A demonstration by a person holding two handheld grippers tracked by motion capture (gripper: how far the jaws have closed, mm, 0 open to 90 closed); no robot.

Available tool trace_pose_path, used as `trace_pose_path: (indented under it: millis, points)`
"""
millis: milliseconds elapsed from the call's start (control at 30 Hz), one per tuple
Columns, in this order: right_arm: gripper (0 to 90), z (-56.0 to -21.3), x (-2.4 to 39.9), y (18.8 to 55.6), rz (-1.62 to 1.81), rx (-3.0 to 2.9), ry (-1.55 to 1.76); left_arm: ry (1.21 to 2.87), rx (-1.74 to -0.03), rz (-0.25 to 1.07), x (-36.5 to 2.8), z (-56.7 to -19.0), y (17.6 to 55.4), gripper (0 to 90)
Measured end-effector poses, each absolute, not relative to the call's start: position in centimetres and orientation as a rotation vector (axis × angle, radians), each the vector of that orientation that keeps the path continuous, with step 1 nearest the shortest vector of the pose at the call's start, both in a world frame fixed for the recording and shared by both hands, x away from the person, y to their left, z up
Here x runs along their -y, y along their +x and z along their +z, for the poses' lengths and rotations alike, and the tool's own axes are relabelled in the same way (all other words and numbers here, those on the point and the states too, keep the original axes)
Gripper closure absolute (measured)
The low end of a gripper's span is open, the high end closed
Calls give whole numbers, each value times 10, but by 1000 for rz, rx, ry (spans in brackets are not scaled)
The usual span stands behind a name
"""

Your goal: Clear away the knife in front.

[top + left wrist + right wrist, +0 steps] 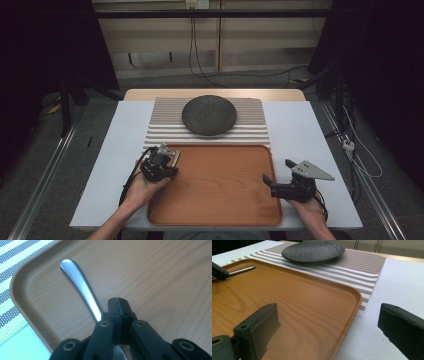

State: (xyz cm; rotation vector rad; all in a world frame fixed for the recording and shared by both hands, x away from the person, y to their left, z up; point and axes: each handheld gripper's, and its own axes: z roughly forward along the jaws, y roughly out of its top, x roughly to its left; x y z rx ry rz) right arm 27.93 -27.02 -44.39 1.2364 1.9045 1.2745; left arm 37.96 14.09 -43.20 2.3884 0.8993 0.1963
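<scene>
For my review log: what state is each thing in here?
Left claw: jaws shut, beside the handle, over the tray.
Right claw: open, holding nothing.
Metal utensil: lying flat in the tray.
Wooden tray: flat on the table.
Dark plate: empty, on the striped mat.

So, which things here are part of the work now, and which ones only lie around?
In the job:
- left gripper, jaws shut beside the metal utensil handle
- metal utensil handle, lying on the tray; whether it is gripped I cannot tell
- wooden tray

Lying about:
- dark plate on the striped mat
- striped mat
- right gripper, open, holding nothing
</scene>
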Motion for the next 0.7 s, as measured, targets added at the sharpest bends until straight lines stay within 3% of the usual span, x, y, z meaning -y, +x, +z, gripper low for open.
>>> trace_pose_path:
  millis: [700]
  points:
    - [31,-444,270,280,1272,-1905,1237,2375,-959,197,-155,-431,382,900]
